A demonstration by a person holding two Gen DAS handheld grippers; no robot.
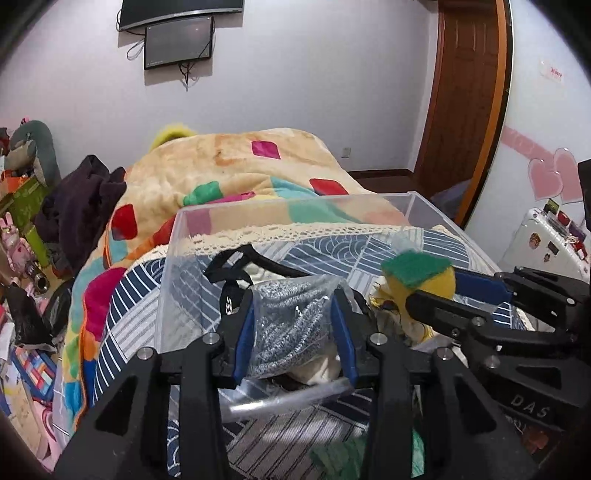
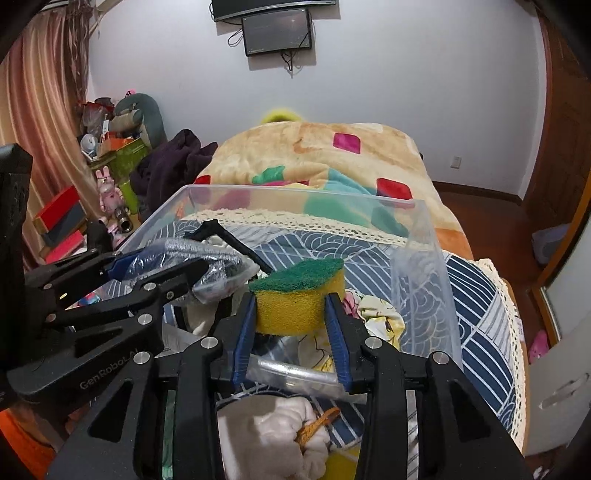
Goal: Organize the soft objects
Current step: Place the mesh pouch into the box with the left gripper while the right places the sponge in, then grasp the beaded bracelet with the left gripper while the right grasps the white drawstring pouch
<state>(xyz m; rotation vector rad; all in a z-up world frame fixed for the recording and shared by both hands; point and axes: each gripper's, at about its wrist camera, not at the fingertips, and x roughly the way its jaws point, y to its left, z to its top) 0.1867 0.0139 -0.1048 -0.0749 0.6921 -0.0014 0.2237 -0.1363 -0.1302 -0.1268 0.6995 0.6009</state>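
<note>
My left tool (image 1: 295,328) clamped a bagged grey knit bundle (image 1: 288,325) over the near rim of the clear plastic bin (image 1: 295,203) on the bed, while at its 2 o'clock my right tool (image 2: 291,325) pinched a yellow-and-green sponge (image 2: 299,295) above the bin.

So I count two grippers, my left gripper (image 1: 293,328) and my right gripper (image 2: 291,325). One clear bin (image 2: 424,236), one yellow-green sponge (image 2: 297,295), one bagged grey knit thing (image 1: 291,317), one black strap (image 1: 236,266), two wall screens (image 2: 277,31).
</note>
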